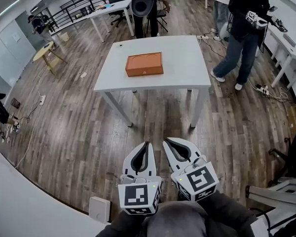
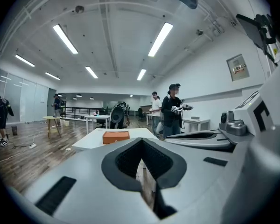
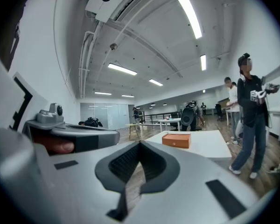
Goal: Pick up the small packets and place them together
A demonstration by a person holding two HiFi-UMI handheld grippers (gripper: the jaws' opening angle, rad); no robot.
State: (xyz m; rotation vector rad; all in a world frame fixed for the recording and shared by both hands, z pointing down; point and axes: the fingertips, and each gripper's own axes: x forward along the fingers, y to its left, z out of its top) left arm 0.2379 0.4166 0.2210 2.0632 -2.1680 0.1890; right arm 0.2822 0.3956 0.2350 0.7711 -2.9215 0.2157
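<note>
Step in hand: judged to be the very start; nothing is picked up yet and the table is not reached.
Left gripper (image 1: 147,143): the jaws are pressed together at the tips and nothing is held between them.
Right gripper (image 1: 166,140): it is closed tip to tip, empty, and kept just beside the left one.
Orange box (image 1: 144,64): it is seen straight ahead of both grippers, well apart, lying on the white table (image 1: 182,53).
Small packets: none can be made out in any view; whether they are inside the box cannot be told.
Next move: the grippers should be carried forward to the table and the jaws opened; the box probably must be dealt with first.
</note>
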